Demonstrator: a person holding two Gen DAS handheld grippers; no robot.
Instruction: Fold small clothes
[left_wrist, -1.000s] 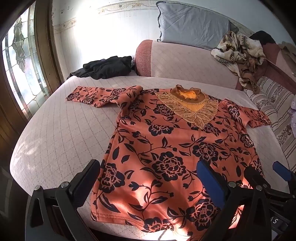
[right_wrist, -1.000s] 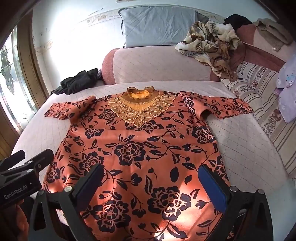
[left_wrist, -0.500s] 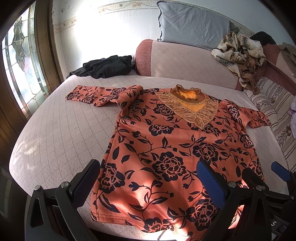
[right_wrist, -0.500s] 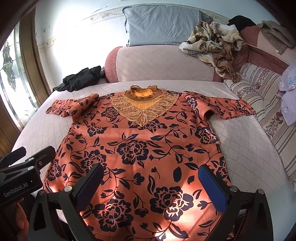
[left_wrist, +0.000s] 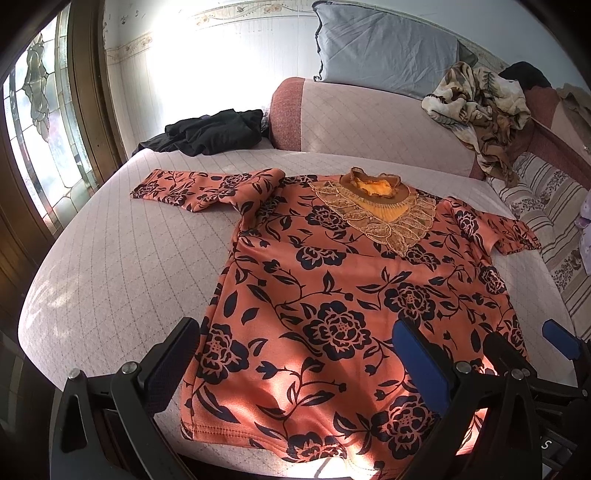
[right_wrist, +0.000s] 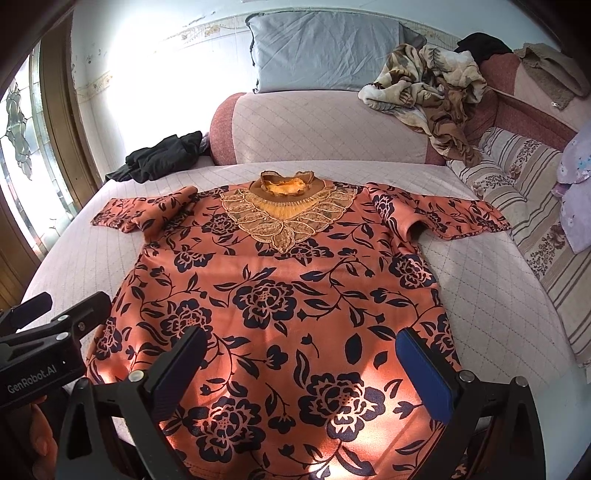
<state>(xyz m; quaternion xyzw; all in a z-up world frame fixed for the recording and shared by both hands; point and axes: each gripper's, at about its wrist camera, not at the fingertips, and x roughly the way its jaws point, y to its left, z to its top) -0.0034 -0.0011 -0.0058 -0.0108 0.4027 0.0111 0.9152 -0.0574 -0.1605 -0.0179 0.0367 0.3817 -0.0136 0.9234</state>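
Change since a second ago: almost none. Both views sit slightly farther back from the blouse (right_wrist: 280, 295) and a bit more bed shows past its far sleeve; the garment itself lies exactly as it did. Judgement: folding has not begun, and this looks like a pause to line up before a first grab.

Blouse position: flat, front up, on the pink quilted bed (left_wrist: 110, 266), collar (right_wrist: 286, 184) toward the headboard, hem nearest the cameras. The sleeve on the window side (left_wrist: 199, 188) is bunched and partly doubled over at the shoulder; the other sleeve (right_wrist: 443, 218) lies stretched out toward the striped cushion (right_wrist: 532, 206).

Left gripper (left_wrist: 295, 354): jaws spread wide, nothing between them, hovering over the hem's window-side corner. Right gripper (right_wrist: 301, 363): jaws likewise spread wide and empty, above the lower middle of the blouse. Neither appears to touch cloth.

Count:
- blouses laid out: one
- sleeves: two
- grippers: two, each visible at the edge of the other's view
- grey pillow (right_wrist: 325, 51): one
- black garment (left_wrist: 210, 131) by the window: one heap
- patterned brown cloth (right_wrist: 428, 88) on the headboard: one heap

Next move probably needs the bunched sleeve straightened first, otherwise the fold traps a lump.
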